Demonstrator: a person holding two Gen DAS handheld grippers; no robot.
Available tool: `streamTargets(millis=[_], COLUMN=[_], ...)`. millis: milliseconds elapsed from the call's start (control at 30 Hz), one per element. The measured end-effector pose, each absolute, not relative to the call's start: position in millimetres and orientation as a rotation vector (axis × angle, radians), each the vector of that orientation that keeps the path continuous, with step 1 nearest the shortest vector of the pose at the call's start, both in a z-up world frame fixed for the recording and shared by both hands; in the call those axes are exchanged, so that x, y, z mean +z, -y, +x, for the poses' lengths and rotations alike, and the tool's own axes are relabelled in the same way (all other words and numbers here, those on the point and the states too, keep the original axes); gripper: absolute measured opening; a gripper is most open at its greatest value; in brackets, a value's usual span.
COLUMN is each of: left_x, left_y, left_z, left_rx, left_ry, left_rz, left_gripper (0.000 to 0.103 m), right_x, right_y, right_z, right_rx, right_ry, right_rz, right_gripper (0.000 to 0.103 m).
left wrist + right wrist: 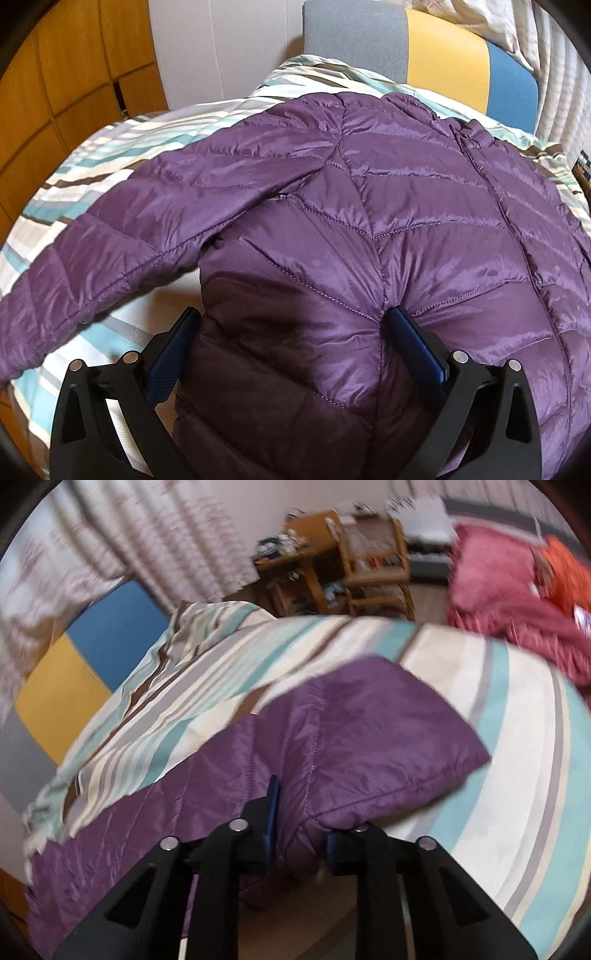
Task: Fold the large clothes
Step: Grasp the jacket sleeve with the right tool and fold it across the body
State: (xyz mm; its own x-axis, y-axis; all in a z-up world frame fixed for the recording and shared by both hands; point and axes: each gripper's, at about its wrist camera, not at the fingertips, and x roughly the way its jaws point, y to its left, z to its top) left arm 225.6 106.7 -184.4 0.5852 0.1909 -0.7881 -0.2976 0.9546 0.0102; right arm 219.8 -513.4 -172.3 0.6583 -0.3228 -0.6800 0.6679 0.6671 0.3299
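A purple quilted down jacket lies spread front-up on a striped bed cover, one sleeve stretched to the left. My left gripper is open, its fingers straddling the jacket's lower left body; the right finger presses into the fabric. In the right wrist view my right gripper is shut on the jacket's other sleeve and holds a bunch of fabric near the cuff over the striped cover. That view is motion-blurred.
A grey, yellow and blue headboard stands at the bed's far end, with curtains behind. Wooden cabinets line the left. A wooden chair and cluttered desk stand beyond the bed. Pink and orange clothes lie at the bed's right.
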Motion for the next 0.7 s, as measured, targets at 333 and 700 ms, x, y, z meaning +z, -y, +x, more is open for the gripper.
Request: streamTargets(millis=[333,700], left_x=[-183.7,-184.3], left_y=[-107.2,-108.0], left_z=[224.3,222.9], left_rx=[0.291,0.288], left_ry=[-0.887,-0.883], left_rz=[-0.131,-0.139], left_gripper=[0.100,0.100], right_x=[-137.3,-138.9], right_y=[385.1,213.9], right_z=[254.0,281.2], right_rx=[-0.414,-0.082], right_ry=[-0.549,-0.496], right_rz=[0.050,-0.304], right_gripper=[0.012,0.010])
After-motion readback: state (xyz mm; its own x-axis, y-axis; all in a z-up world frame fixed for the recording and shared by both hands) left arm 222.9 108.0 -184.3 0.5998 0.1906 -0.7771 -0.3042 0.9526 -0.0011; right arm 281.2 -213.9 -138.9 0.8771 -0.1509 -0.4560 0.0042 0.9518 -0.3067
